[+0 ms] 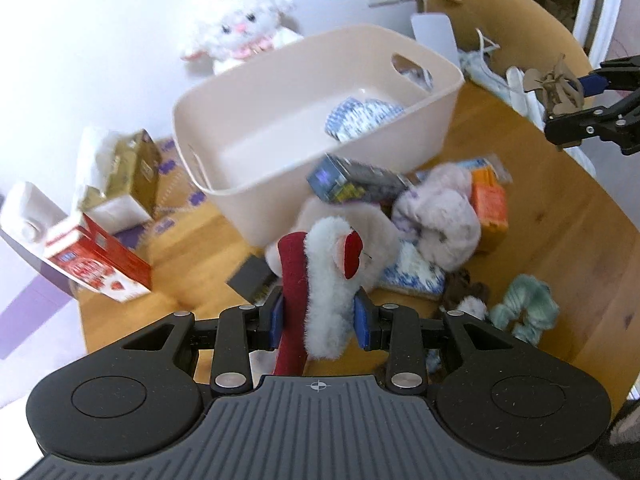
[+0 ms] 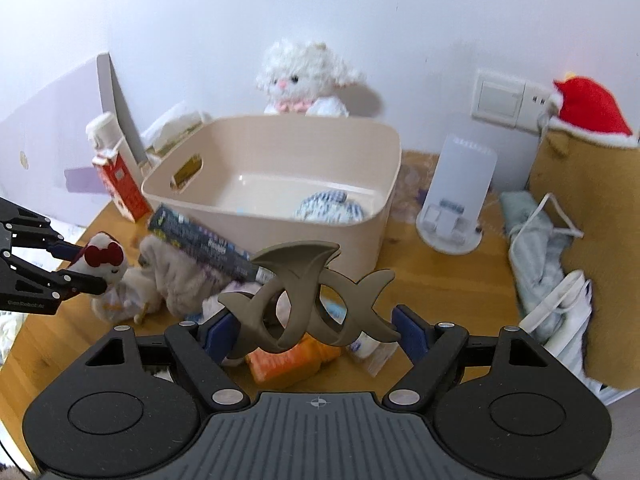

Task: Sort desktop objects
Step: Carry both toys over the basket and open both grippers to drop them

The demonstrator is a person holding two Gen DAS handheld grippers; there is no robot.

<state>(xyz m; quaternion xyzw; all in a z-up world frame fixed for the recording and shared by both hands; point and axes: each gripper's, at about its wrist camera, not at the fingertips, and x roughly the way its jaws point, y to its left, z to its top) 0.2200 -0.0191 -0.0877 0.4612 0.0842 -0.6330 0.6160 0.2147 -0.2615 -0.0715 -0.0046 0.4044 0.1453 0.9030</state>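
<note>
My left gripper [image 1: 319,318] is shut on a white plush toy with a red bow [image 1: 328,280], held above the wooden desk [image 1: 540,216]; it also shows in the right wrist view [image 2: 106,264]. My right gripper [image 2: 316,330] is shut on a taupe hair claw clip [image 2: 308,296], held above the desk; it shows at the right in the left wrist view [image 1: 554,86]. The beige bin [image 1: 280,120] stands behind, holding a blue-white patterned item [image 1: 360,116]. A dark box [image 1: 352,180] leans on the bin's front.
A pile lies before the bin: lilac fluffy scrunchie [image 1: 436,212], orange packet [image 1: 490,204], mint scrunchie [image 1: 524,304], brown scrunchie [image 1: 464,292]. A red carton [image 1: 96,260] and tissue box [image 1: 120,176] stand left. A white lamb plush [image 2: 304,76], white stand [image 2: 456,200] and brown bag [image 2: 588,208] stand behind.
</note>
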